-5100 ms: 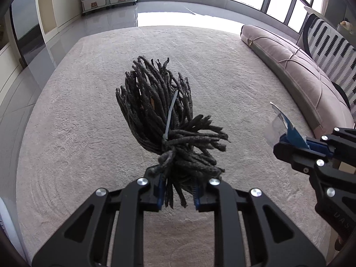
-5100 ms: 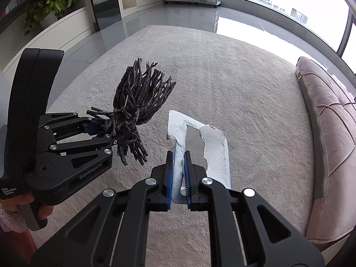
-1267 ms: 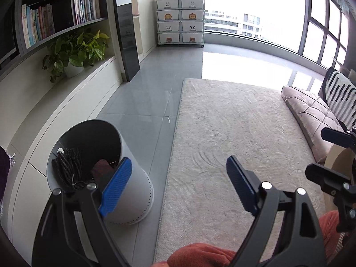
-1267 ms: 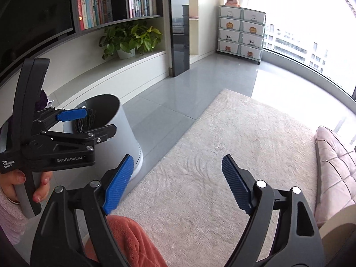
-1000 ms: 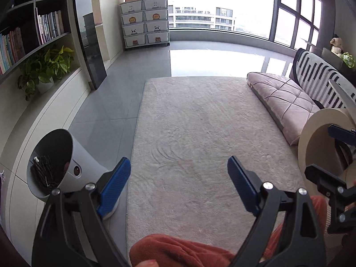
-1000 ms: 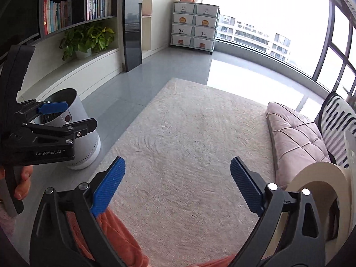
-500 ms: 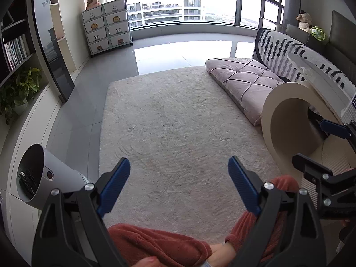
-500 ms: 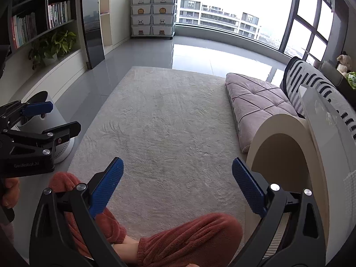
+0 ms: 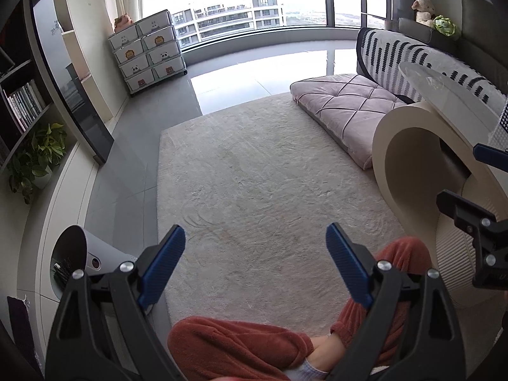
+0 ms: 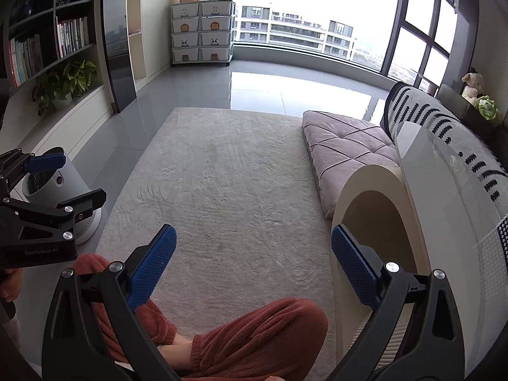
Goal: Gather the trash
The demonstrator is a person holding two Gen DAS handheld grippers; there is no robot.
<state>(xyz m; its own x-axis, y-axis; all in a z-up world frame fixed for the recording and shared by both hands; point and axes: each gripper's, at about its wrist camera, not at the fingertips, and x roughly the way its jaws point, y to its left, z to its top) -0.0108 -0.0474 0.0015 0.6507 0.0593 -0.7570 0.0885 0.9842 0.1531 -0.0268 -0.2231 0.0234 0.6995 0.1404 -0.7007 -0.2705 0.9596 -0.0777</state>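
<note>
Nearest: person sits cross-legged, 2 legs in fuzzy rust-red fleece trousers (image 9: 235, 343), on the pale shaggy rug (image 9: 254, 171). Left gripper (image 9: 254, 266) held low over the lap, pointing fwd across the rug; its 2 ribbed blue pads (image 9: 160, 265) spread wide, nothing between them. Right gripper (image 10: 252, 268) same pose alongside, also splayed wide w/ nothing held, 2 knurled blue pads (image 10: 354, 268). A hand (image 10: 8, 284) grips the left tool's handle at the right-wrist view's left edge.

Left of the rug, on glossy grey tile: 1 smooth white cylindrical trash bin (image 9: 95, 257), dark cord-like trash visible inside; bin well apart from both grippers. Right: cream arch-shaped table (image 10: 377, 203) w/ glassy top, then 1 quilted mauve floor cushion (image 9: 343, 111). Far: stack of 8 white drawers (image 10: 201, 31) w/ animal faces, potted leafy plant (image 10: 63, 82).
</note>
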